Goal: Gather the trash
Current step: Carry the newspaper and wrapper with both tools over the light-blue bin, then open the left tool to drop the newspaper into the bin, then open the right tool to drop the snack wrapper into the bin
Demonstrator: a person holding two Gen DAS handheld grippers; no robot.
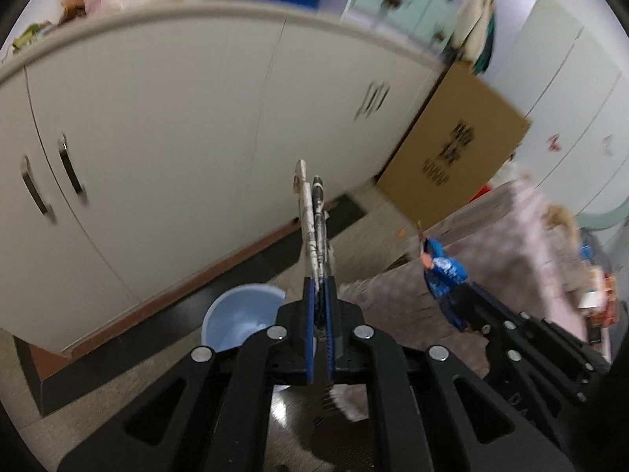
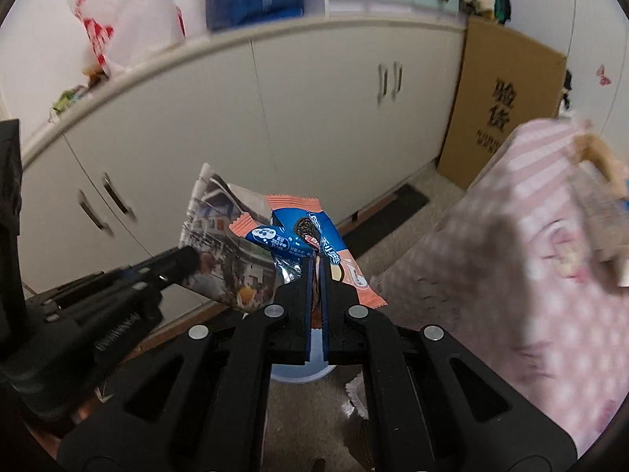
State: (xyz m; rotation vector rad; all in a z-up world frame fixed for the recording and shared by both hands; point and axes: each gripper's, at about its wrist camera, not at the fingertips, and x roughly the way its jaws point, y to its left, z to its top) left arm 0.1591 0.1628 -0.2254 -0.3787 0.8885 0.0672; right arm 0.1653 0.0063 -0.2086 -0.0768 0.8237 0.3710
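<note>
My left gripper (image 1: 319,289) is shut on a piece of printed newspaper (image 1: 312,228), seen edge-on and held up in the air; the same newspaper (image 2: 220,251) shows flat in the right wrist view, with the left gripper (image 2: 188,261) clamped on it. My right gripper (image 2: 316,271) is shut on a blue and pink cookie wrapper (image 2: 310,236), which also shows in the left wrist view (image 1: 442,271). A light blue plastic bin (image 1: 240,318) stands on the floor below both grippers; its rim (image 2: 300,373) shows under the right jaws.
White cabinet doors (image 1: 188,137) run along the wall behind. A cardboard box (image 1: 456,149) leans at the cabinet's right end. A bed with a pink checked cover (image 2: 511,267) fills the right. Bags (image 2: 118,19) sit on the cabinet top.
</note>
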